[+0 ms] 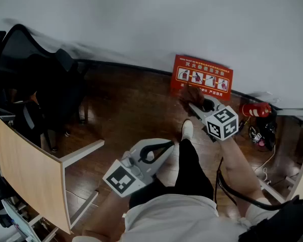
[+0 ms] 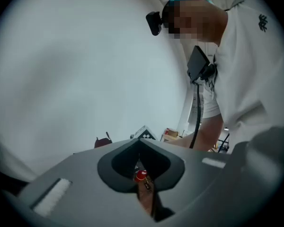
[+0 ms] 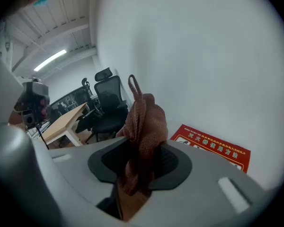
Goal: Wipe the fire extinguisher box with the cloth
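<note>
The fire extinguisher box is a red, flat-fronted case with pictograms, standing on the wooden floor against the white wall; it also shows low right in the right gripper view. My right gripper hovers just in front of the box and is shut on a brown cloth. In the right gripper view the cloth bunches up out of the gripper. My left gripper hangs lower, over my leg, shut with nothing in it.
A red fire extinguisher lies on the floor right of the box, with cables beside it. A black office chair and a wooden desk stand at the left. My shoe is below the box.
</note>
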Demonstrator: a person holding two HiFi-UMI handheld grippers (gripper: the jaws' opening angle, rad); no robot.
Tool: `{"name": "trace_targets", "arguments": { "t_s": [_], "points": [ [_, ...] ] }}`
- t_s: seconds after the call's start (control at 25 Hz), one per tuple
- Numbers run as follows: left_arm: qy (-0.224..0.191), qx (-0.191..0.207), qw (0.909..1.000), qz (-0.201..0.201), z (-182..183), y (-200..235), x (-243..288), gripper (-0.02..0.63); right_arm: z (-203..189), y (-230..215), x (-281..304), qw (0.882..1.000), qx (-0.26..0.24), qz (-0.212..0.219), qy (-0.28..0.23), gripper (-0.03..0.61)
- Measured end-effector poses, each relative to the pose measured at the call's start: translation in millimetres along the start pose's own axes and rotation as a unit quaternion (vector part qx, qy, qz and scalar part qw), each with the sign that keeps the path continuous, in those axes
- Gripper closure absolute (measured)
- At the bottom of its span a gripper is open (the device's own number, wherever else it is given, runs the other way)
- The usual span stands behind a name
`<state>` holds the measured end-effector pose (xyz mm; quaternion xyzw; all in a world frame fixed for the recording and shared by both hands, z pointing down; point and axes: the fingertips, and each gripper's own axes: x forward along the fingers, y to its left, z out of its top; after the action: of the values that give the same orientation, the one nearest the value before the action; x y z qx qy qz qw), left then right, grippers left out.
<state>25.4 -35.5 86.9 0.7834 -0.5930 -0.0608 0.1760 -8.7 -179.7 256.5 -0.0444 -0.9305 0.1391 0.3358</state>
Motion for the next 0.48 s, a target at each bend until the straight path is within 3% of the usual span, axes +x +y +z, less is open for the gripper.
{"name": "trace_targets", "arguments": {
  "t_s": [0.12, 0.24, 0.48],
  "points": [
    [-0.004, -0.008, 0.9999, 0.009, -0.4, 16.5, 41.8, 0.614, 0.3, -38.6, 37.7, 1.0, 0.004, 0.008, 0.018, 0.453],
    [0.023, -0.008, 0.9997, 0.006, -11.7, 30.0, 81.0, 0.614, -8.5, -70.2, 75.8, 0.999, 0.01, 0.019, 0.037, 0.453],
    [0.054, -0.025, 0.9976, -0.036, -33.4, 45.8, 156.6, 0.614, -41.2, -152.3, 107.8, 0.997, 0.037, -0.001, 0.061, 0.453]
  ]
}}
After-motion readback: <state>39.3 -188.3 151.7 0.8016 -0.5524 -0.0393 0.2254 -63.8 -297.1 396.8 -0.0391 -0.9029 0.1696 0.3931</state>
